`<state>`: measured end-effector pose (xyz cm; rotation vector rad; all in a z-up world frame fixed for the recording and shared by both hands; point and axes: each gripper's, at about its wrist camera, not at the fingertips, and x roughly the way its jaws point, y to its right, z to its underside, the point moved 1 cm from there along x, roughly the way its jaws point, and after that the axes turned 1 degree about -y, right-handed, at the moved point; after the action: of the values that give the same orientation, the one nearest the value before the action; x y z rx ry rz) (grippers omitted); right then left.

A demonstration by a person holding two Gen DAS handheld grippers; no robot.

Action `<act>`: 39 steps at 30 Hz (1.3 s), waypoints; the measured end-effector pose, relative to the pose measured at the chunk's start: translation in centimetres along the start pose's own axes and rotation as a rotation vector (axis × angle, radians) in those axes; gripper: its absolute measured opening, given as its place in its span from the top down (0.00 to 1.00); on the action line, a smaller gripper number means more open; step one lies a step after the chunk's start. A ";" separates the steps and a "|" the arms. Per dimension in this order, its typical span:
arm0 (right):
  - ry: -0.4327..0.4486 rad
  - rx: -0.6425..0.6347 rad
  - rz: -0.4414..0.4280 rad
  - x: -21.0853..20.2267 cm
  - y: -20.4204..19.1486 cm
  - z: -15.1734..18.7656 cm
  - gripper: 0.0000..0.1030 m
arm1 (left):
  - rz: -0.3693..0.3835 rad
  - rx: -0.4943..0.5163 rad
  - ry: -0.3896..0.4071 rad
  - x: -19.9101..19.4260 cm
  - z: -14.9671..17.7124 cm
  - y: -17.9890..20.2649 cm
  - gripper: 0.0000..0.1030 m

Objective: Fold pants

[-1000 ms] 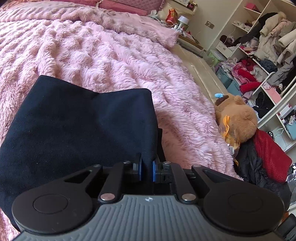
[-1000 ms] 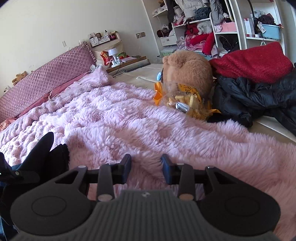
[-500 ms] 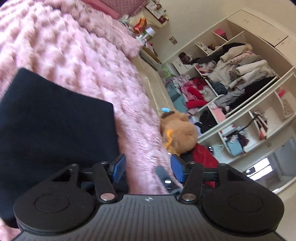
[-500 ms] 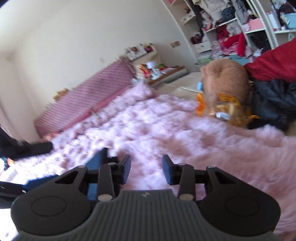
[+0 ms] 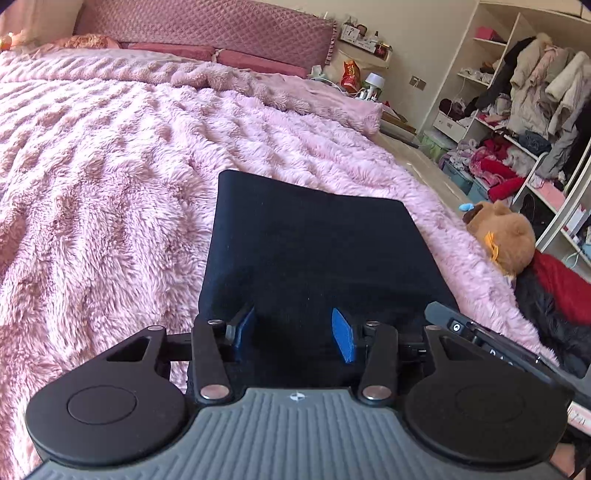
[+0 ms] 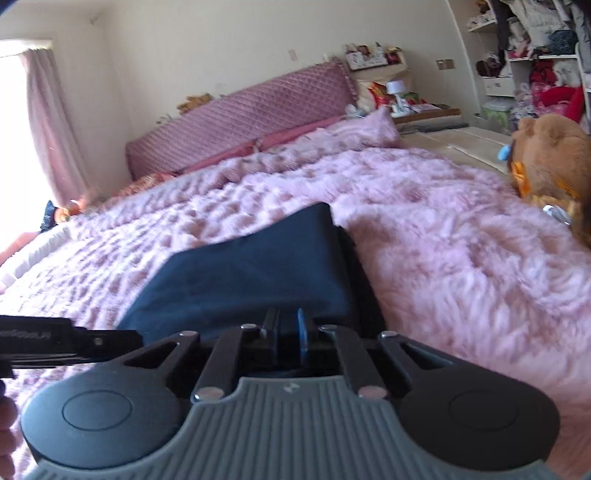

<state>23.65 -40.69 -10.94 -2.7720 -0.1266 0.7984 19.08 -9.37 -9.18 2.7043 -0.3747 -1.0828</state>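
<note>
The dark navy pants (image 5: 317, 254) lie folded into a compact rectangle on the fluffy pink blanket (image 5: 110, 166). My left gripper (image 5: 293, 332) is open, its blue pads wide apart over the near edge of the pants, holding nothing. In the right wrist view the pants (image 6: 251, 273) lie straight ahead. My right gripper (image 6: 286, 338) has its jaws nearly together at the near edge of the fabric and appears to pinch it. Part of the right gripper shows at the right of the left wrist view (image 5: 480, 332).
A brown teddy bear (image 5: 502, 240) and a pile of red and black clothes (image 5: 554, 295) lie at the bed's right edge. Open shelves full of clothes (image 5: 524, 110) stand on the right. The quilted pink headboard (image 5: 207, 29) is at the far end.
My left gripper let go of the pants, opened and swung back over the near edge. My right gripper moved left onto the pants and closed from open.
</note>
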 end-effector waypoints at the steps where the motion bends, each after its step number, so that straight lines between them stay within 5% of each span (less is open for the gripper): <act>1: -0.004 -0.045 0.094 -0.1 -0.3 0.4 1.00 | -0.016 0.028 0.003 0.1 0.6 0.5 0.50; 3: 0.019 -0.208 0.395 -0.2 -1.6 0.9 0.98 | -0.066 0.063 0.002 -0.1 1.6 1.1 0.50; 4: 0.030 -0.228 0.468 -0.4 -1.4 1.0 0.99 | -0.089 0.073 -0.005 -0.3 2.1 1.4 0.50; 7: 0.036 -0.125 0.412 -1.7 0.2 0.5 1.00 | -0.065 0.052 -0.009 -1.1 2.4 0.9 0.50; 10: 0.062 -0.161 0.408 -2.5 -0.1 0.2 1.00 | -0.034 0.010 -0.015 -2.1 2.3 -0.1 0.50; 16: 0.094 -0.218 0.147 -2.7 -3.4 -0.1 0.99 | 0.005 -0.180 0.018 -3.9 0.7 -4.8 0.45; 20: -0.011 -0.255 0.121 -0.8 -5.2 0.8 1.00 | 0.035 -0.267 -0.012 -2.7 -1.6 -7.5 0.45; 25: -0.011 -0.179 0.235 -1.2 -3.9 0.1 1.00 | 0.222 -0.315 -0.100 -0.2 -3.6 -11.0 0.34; 31: 0.008 -0.145 0.268 -1.0 -1.9 -0.4 0.95 | 0.292 -0.315 -0.265 3.8 -3.0 -12.0 0.34; 34: 0.007 -0.105 0.228 -1.2 -1.1 -0.7 0.95 | 0.401 -0.379 -0.343 6.1 -1.7 -13.0 0.29; 39: -0.036 0.084 0.016 -0.7 2.3 -1.5 0.86 | 0.547 -0.544 -0.351 8.4 -0.6 -15.0 0.26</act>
<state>23.88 -43.31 -9.97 -2.6844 -0.0763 0.8376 27.72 2.31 -18.37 1.7921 -0.7029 -1.2502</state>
